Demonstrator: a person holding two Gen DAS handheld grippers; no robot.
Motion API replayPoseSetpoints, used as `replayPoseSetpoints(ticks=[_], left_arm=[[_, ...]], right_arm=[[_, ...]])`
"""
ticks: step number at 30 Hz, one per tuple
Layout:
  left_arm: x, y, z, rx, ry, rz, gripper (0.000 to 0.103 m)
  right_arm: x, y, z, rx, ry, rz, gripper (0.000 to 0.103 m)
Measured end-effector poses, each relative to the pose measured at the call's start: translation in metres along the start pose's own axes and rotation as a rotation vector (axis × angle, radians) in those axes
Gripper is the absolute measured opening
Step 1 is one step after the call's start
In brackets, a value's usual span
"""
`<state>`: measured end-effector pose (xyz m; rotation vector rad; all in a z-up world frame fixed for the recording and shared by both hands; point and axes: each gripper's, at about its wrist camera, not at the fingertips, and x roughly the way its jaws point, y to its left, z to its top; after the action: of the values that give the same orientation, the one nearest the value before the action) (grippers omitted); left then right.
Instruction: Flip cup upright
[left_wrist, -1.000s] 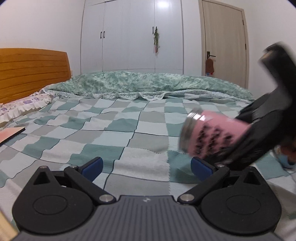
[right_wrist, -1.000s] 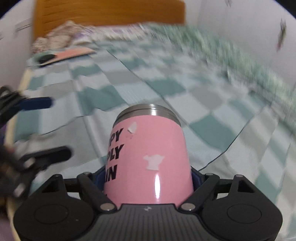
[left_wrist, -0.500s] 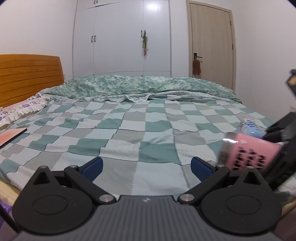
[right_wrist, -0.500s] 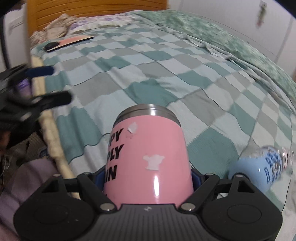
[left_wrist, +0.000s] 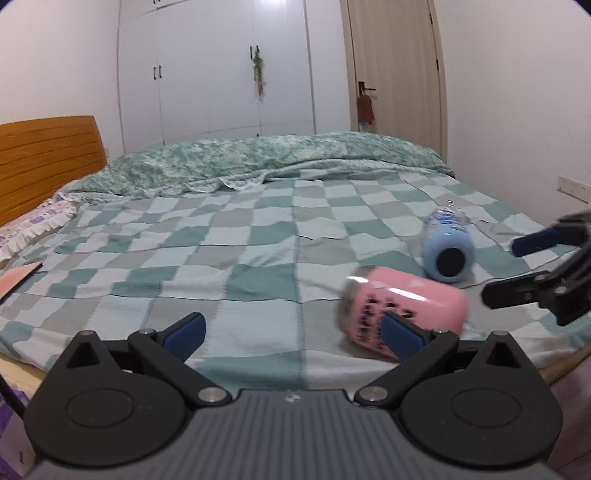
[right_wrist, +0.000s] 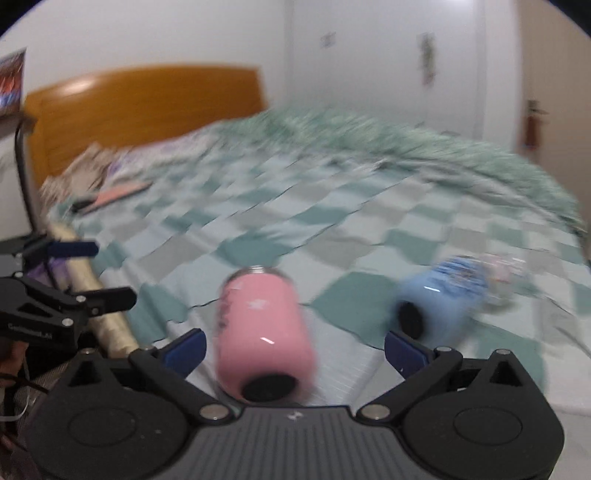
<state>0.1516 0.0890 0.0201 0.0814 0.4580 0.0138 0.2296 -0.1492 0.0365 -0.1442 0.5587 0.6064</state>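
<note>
The pink cup (left_wrist: 406, 312) is seen lying on its side on the checked bedspread (left_wrist: 221, 251), near the bed's close edge, with its steel rim turned toward the headboard (left_wrist: 44, 158) and its dark base toward the right tongs (right_wrist: 293, 349). In the right wrist view the cup (right_wrist: 264, 336) is placed between the blue finger pads (right_wrist: 186, 349) but is touched by neither; the jaws are spread wide and nothing is gripped. A light blue bottle (left_wrist: 447, 245) is also laid on its side, just beyond the cup at about 1 o'clock from it, its black base facing the cameras. The left tongs (left_wrist: 293, 330) are likewise held released, jaws apart, with the cup seen just behind the right-hand pad (left_wrist: 400, 334). The right tongs (left_wrist: 532, 266) are visible at 3 o'clock in the left wrist view. A folded green quilt (left_wrist: 258, 162) is heaped at 12 o'clock. Much of the right wrist view is blurred.
</note>
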Motion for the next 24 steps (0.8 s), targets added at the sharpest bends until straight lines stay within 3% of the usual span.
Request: replayPoseSetpoints(ticks=[5, 12, 19, 24], left_arm=[[0.004, -0.044, 0.012, -0.019, 0.057, -0.027, 0.103], [0.031, -0.091, 0.027, -0.114, 0.185, 0.023, 0.103], [0.078, -0.121, 0.044, -0.110, 0.288, 0.138, 0.103], [0.118, -0.122, 0.046, -0.192, 0.362, 0.233, 0.103]], right_arm=[[-0.039, -0.031, -0.054, 0.130, -0.197, -0.109, 0.103], [-0.045, -0.067, -0.090, 0.109, -0.318, -0.224, 0.103], [-0.041, -0.092, -0.106, 0.142, -0.358, -0.256, 0.103], [-0.041, -0.101, -0.112, 0.166, -0.356, -0.232, 0.103]])
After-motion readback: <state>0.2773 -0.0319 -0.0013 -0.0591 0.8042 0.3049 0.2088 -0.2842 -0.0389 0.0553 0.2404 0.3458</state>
